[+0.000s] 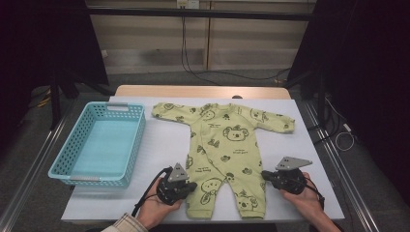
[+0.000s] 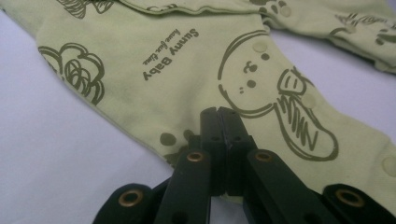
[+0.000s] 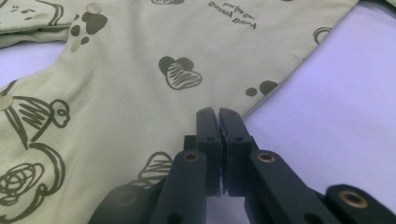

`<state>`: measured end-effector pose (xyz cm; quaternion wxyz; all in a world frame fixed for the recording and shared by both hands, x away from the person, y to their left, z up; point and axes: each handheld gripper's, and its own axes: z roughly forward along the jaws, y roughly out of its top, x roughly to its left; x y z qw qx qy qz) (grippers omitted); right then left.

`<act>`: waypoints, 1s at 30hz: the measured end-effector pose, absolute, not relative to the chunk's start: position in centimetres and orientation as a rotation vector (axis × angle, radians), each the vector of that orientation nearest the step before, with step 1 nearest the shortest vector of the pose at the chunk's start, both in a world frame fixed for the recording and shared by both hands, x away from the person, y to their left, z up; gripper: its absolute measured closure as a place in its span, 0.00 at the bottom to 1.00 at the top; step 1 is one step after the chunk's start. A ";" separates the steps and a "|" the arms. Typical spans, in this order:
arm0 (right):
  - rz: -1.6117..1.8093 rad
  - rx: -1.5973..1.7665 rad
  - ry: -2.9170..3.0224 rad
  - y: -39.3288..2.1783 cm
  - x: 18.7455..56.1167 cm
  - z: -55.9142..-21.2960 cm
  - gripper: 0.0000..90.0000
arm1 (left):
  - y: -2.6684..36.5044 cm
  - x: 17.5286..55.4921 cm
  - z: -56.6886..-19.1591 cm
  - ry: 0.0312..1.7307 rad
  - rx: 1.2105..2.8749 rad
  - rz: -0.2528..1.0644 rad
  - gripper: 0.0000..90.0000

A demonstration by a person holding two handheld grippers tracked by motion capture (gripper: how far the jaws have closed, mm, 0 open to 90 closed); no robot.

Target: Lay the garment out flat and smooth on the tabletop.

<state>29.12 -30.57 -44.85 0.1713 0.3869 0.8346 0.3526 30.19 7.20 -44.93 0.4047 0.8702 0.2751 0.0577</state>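
Pale-green printed baby romper (image 1: 223, 150) lies spread flat beside blue basket (image 1: 99, 144).

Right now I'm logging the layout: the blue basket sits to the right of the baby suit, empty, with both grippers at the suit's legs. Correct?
Not quite: in the high view the basket sits to the left of the baby suit, not the right. The rest holds.

Table: a wooden table (image 1: 203, 91) with a white cover (image 1: 159, 145) on most of its top.
Floor: grey carpet (image 1: 43, 145); black cables (image 1: 203, 72) lie behind the table.
Back wall: pale beige panels (image 1: 145, 43) under a dark bar (image 1: 193, 13).
Sides: dark, with black curtains (image 1: 367, 72).
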 end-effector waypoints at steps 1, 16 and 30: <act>1.007 1.103 2.365 -30.7 29.0 -44.8 0.96 | 7.3 30.2 -44.7 0.678 2.216 0.145 1.00; 1.169 1.215 2.075 -33.6 30.9 -43.1 0.35 | 9.7 31.7 -43.1 0.799 1.953 0.324 0.30; 1.073 1.348 1.954 -37.2 36.7 -43.2 0.22 | 10.5 32.6 -42.8 0.807 1.850 0.388 0.07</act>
